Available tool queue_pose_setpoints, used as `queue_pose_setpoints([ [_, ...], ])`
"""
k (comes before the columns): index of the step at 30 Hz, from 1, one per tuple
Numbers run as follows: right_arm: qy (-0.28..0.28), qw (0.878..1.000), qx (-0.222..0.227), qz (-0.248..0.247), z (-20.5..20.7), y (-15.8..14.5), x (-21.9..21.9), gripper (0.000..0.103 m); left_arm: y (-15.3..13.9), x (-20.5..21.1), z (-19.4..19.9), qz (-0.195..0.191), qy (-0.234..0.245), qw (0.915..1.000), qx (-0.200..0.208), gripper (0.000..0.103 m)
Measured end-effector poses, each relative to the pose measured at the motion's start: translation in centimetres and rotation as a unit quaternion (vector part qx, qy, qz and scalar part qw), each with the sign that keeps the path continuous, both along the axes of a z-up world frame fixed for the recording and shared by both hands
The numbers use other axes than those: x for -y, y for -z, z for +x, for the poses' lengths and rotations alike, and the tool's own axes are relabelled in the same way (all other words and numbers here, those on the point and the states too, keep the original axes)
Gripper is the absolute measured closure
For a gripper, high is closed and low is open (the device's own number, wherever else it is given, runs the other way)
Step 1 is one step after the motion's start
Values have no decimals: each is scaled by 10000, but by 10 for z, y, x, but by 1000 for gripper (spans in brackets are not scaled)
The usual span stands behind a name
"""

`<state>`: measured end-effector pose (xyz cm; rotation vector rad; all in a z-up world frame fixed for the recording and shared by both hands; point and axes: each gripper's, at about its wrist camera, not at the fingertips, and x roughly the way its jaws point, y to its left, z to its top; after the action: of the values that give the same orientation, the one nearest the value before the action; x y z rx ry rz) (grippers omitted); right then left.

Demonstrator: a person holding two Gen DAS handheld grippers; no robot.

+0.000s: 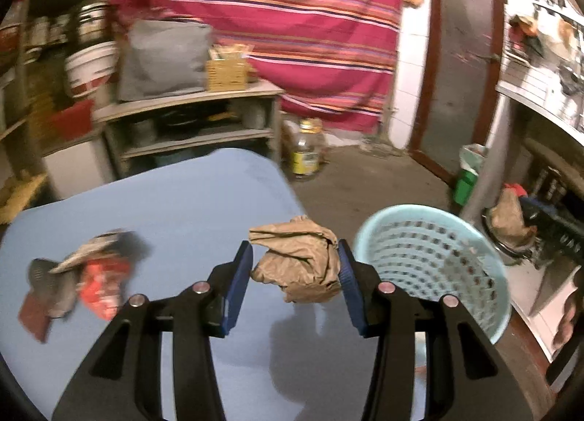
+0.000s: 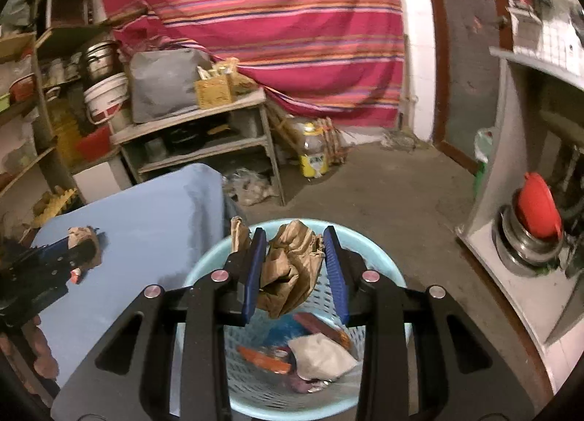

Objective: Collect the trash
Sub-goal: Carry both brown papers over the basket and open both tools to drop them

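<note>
My left gripper (image 1: 294,249) is shut on a crumpled brown paper ball (image 1: 299,267), held above the blue table (image 1: 164,209). A light blue mesh basket (image 1: 401,207) stands just right of it, off the table's edge. A red wrapper with grey scraps (image 1: 91,275) lies on the table to the left. My right gripper (image 2: 295,234) is shut on another crumpled brown paper (image 2: 288,275) directly over the basket (image 2: 204,267). Inside the basket lie an orange wrapper (image 2: 262,359) and a white packet (image 2: 321,351). The left gripper (image 2: 54,256) shows at the left edge of the right wrist view.
A grey shelf unit (image 2: 204,118) with a bag and a box stands beyond the table. A yellow-labelled jar (image 2: 314,154) sits on the concrete floor before a striped red cloth (image 2: 273,19). Steel pots with a red lid (image 2: 536,224) sit on a ledge at right.
</note>
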<state>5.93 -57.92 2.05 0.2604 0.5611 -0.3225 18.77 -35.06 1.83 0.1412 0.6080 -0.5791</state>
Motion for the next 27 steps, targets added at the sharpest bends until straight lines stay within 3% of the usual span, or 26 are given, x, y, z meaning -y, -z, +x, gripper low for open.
queue_pose_setpoints([
  [5,73,9999,-98,64,-3,10,11,70,12,51,-5,-31,354,9993,-97,56],
  [17,118,9994,-150,303,4,19,19,70,35,118,9,-8,620,9972,-428,55],
  [20,92,9994,-153,287,5,19,17,70,41,121,13,74,634,9967,-503,36],
  [27,138,9993,-196,294,7,23,21,70,33,97,16,-7,452,9978,-494,24],
])
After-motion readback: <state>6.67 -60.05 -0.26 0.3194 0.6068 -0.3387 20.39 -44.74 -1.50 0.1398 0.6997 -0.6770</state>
